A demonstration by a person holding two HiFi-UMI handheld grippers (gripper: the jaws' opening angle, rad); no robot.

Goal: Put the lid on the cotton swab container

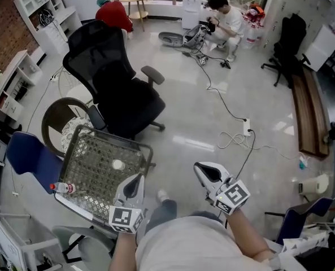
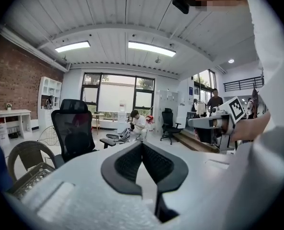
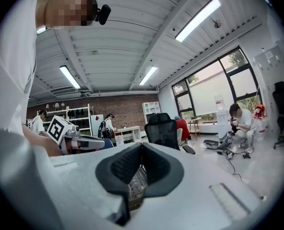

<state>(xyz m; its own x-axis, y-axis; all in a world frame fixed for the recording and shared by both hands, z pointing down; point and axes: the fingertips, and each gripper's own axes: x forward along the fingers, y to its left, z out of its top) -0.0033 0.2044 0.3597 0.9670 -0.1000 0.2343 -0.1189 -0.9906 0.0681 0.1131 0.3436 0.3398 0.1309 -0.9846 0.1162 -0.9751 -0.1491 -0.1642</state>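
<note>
A small white round object lies on a wire-mesh table top at the lower left of the head view; I cannot tell whether it is the lid or the swab container. My left gripper is held close to my body, just right of the mesh top's near corner, jaws shut and empty. My right gripper hovers over the floor further right, also shut on nothing. In the left gripper view the left gripper points into the room, with the right gripper beside it. The right gripper faces the brick wall.
A plastic bottle with a red cap lies at the mesh top's left edge. A black office chair stands just beyond it, a wicker chair and a blue chair to the left. A cable with a power strip crosses the floor.
</note>
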